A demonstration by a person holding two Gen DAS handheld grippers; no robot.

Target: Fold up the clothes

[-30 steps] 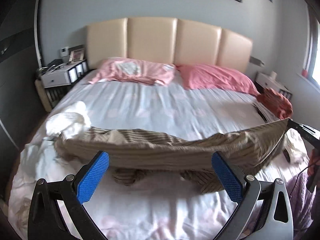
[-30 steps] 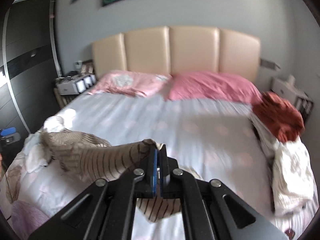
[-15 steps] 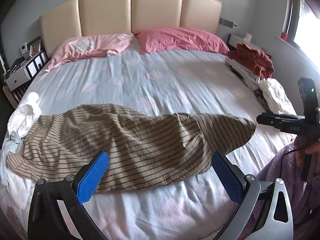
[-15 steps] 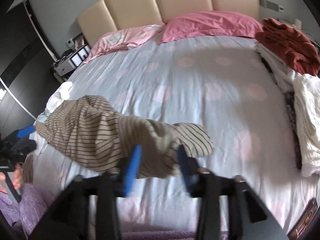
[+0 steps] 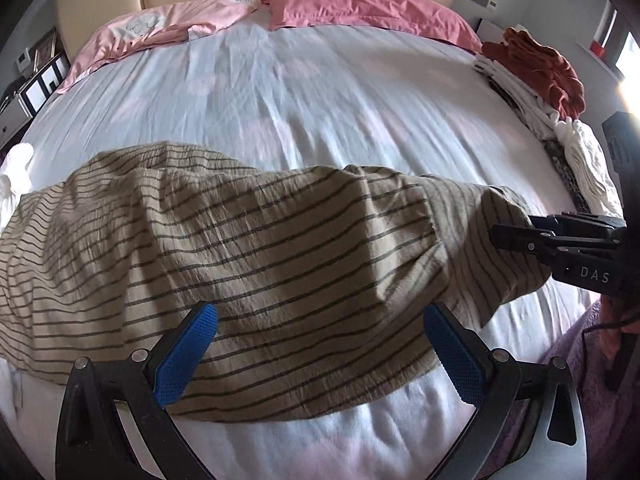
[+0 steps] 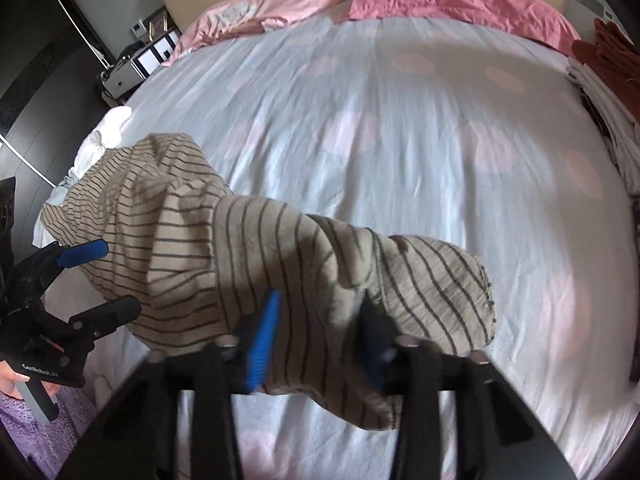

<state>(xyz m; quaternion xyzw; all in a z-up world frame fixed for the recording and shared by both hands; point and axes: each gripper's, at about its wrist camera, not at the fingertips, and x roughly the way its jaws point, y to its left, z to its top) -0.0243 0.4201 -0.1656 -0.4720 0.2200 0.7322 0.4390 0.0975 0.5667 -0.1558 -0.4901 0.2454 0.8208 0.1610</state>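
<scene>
Beige striped garment (image 5: 256,264) spread crumpled across the bed sheet (image 5: 320,104) for folding, left gripper (image 5: 320,354) spread wide over its near hem, right gripper (image 6: 318,338) just narrowing, pads astride the end fold, unpinched.

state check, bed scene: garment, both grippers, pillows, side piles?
striped garment: spread flat but wrinkled on the bed sheet, unfolded
left gripper: open, over the garment's near edge, gripping nothing
right gripper: open, jaws have just been closing, garment's end between them, no grip seen
pink pillows: lying at the headboard
rust-red garment: crumpled atop the pale stack at the bed's edge
white clothes: piled loosely
</scene>
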